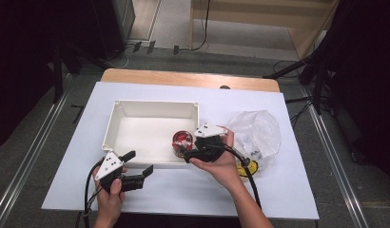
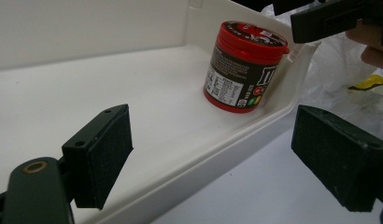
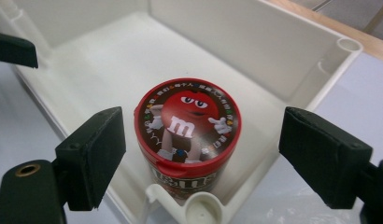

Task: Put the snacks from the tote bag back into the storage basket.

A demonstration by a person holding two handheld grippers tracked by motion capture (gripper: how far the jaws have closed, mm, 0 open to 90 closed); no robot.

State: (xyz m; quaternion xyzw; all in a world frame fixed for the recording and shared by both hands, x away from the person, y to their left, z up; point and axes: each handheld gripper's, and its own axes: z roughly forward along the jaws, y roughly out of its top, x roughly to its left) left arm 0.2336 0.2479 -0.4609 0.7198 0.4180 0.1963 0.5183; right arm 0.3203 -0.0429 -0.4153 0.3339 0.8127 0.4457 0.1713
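Tray holds one red candy tub; two grippers open nearby.

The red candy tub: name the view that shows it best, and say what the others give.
The right gripper view: the red candy tub sits close, lid picture plain, in a corner of the white tray. The left gripper view shows its side label from farther off; the high view shows it small, partly behind the right hand-held gripper.

Even overhead light, tabletop bright white, nearly washed out; room edges at 9 and 3 o'clock fall to black. Shadows soft and faint. High view low-res, slightly soft. Gripper views sharper mid-frame, near jaws blurred at 6 o'clock, mild glare on white bin walls.
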